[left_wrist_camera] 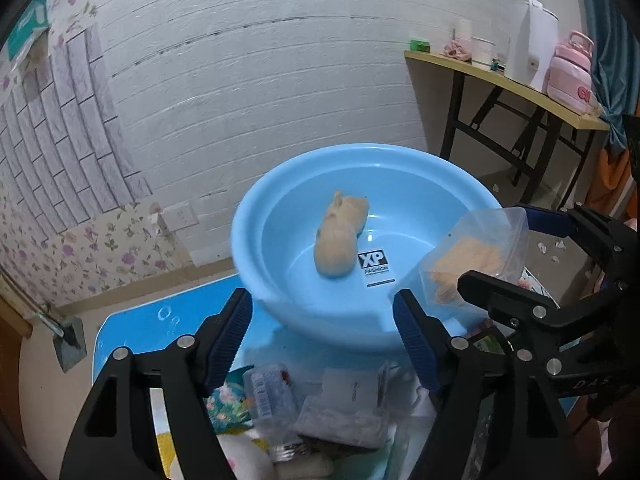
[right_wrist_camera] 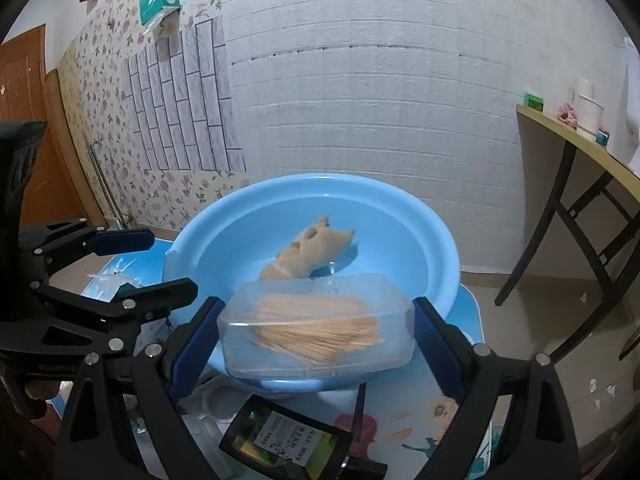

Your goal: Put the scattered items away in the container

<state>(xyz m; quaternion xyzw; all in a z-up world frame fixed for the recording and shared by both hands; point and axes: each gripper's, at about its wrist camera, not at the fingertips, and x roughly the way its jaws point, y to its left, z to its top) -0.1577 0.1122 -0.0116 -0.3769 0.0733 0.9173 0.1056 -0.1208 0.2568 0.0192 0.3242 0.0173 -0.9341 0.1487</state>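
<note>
Basin (right_wrist_camera: 436, 240) stays open from 12 to 3 o'clock; only the plush (right_wrist_camera: 308, 250) blocks its centre.

Tan plush (left_wrist_camera: 340, 236) in blue basin (left_wrist_camera: 256, 248)

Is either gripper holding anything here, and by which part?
Right gripper grips the clear toothpick box by its two short ends. Left gripper is open and empty.
</note>
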